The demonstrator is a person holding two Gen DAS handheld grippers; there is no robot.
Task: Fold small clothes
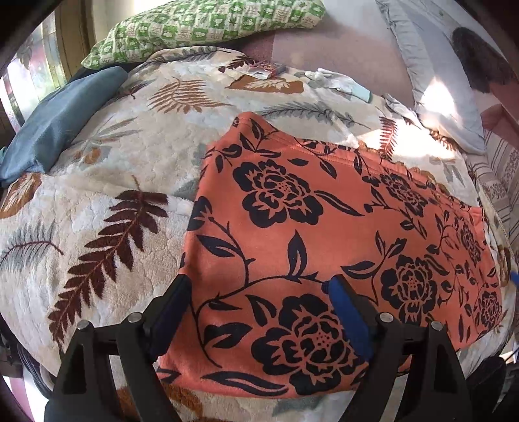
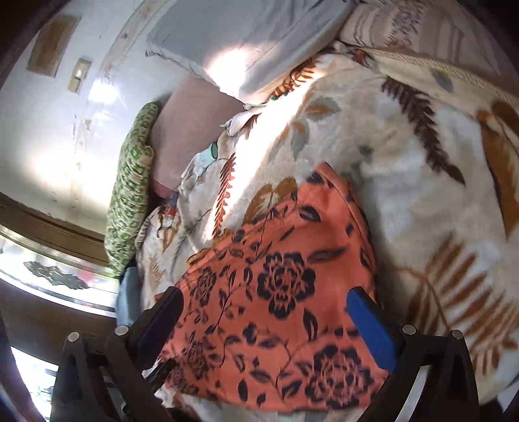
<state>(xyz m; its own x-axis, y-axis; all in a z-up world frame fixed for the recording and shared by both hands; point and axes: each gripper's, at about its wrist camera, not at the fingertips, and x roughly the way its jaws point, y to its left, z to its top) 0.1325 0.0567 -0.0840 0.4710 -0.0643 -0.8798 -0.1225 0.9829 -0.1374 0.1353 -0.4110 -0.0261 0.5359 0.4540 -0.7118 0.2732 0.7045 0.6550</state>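
An orange garment with a black flower print [image 1: 324, 233] lies folded flat on a cream leaf-patterned blanket [image 1: 107, 181]. My left gripper [image 1: 259, 285] is open and hovers over the garment's near left corner, its fingers apart on either side of the cloth edge. In the right wrist view the same garment [image 2: 279, 292] lies below my right gripper [image 2: 264, 302], which is open and empty above it. The blanket [image 2: 405, 181] spreads to the right of it.
A green patterned pillow [image 1: 201, 26] and a blue cloth [image 1: 58, 123] lie at the back left. A grey pillow [image 1: 431, 81] lies at the back right. A small box [image 1: 266, 71] and a pale glove-like cloth [image 1: 340, 82] rest on the blanket beyond the garment.
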